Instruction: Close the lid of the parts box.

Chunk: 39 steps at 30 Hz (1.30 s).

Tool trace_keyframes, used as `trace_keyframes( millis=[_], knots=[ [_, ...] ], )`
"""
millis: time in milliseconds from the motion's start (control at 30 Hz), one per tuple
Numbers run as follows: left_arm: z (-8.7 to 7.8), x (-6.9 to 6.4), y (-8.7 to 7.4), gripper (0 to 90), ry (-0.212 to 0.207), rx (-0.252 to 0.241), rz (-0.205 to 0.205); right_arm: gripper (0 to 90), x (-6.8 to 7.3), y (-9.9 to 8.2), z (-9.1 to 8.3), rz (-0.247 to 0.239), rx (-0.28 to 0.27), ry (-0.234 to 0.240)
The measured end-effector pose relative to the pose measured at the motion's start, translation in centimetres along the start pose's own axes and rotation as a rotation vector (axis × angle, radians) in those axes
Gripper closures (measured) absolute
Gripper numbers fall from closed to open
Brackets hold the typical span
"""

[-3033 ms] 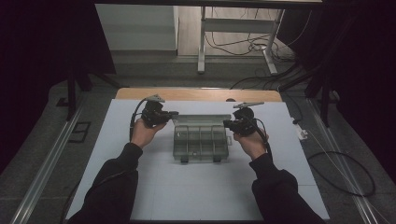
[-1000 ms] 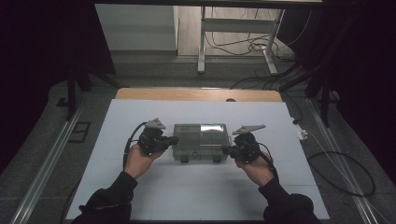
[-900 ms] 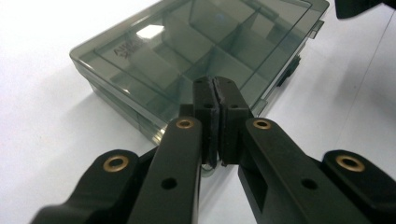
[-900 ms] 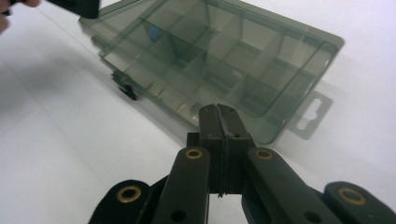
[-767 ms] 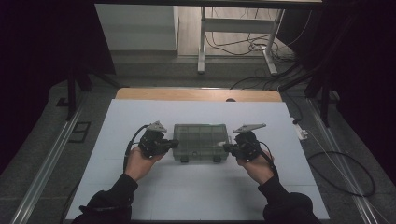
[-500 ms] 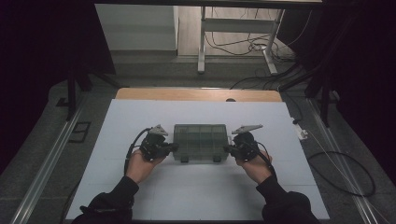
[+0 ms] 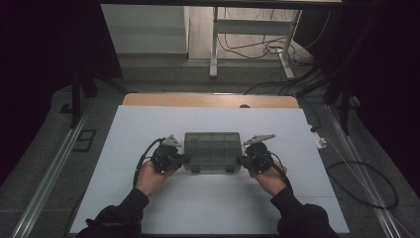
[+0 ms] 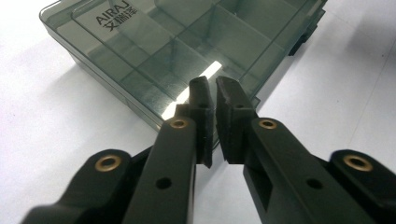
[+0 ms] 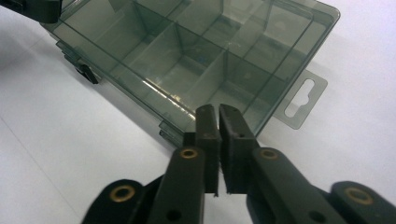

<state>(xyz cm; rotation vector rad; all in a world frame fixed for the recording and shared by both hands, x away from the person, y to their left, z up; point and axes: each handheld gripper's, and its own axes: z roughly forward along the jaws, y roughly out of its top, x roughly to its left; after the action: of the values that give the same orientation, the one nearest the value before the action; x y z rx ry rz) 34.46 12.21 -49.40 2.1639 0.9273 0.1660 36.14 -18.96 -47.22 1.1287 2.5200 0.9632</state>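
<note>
Since the frame three seconds back, the compartment box [image 7: 213, 151] has come toward my side of the white table [image 7: 148, 124] and its lid, then tilted up, now lies flat and shut; both hands have followed it down the table.

The table carries the box at its middle, long side across. The box is smoke-tinted, divided into cells that look empty through the lid, with dark latches on the near edge and a hang tab [image 9: 301, 100] on the far right corner.

The left gripper [image 7: 184, 158] sits at the box's left end, the right gripper [image 7: 241, 159] at its right end. In each gripper view the jaws stand almost together with a thin slit between the pads and nothing in that slit; both pairs have just been opening slightly. The tips lie over or against the box edge; I cannot tell contact for certain.

My judgement: the set-down or squaring step is ending, release under way. The next move calls for a wider opening and a level retreat from each end without nudging the box.
</note>
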Motion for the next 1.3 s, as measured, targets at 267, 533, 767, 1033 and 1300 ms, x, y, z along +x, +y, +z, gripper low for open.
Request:
trace_keyframes(
  millis=[267, 533, 767, 1033, 1300],
  knots=[
    [-1.3, -0.1, 0.3, 59.7, 0.025, -0.028, -0.001, 71.6, 0.5, 0.0, -0.8, -0.015, -0.040, -0.014],
    [-2.6, 0.1, 0.1, 38.9, 0.042, -0.039, -0.011, 57.6, 0.4, 0.0, -1.4, 0.000, -0.063, -0.012],
    [-3.3, 0.1, -0.3, 16.2, 0.030, -0.040, -0.047, 44.4, 0.5, -0.1, -1.7, -0.001, -0.072, 0.001],
    [-4.4, 0.4, -0.8, 1.8, 0.007, -0.057, -0.055, 32.6, 0.4, -0.4, -2.2, 0.013, -0.080, 0.023],
    [-5.5, 0.7, -1.8, 0.0, 0.024, -0.073, -0.031, 24.5, 0.2, -0.7, -2.8, 0.016, -0.085, 0.066]
  ],
)
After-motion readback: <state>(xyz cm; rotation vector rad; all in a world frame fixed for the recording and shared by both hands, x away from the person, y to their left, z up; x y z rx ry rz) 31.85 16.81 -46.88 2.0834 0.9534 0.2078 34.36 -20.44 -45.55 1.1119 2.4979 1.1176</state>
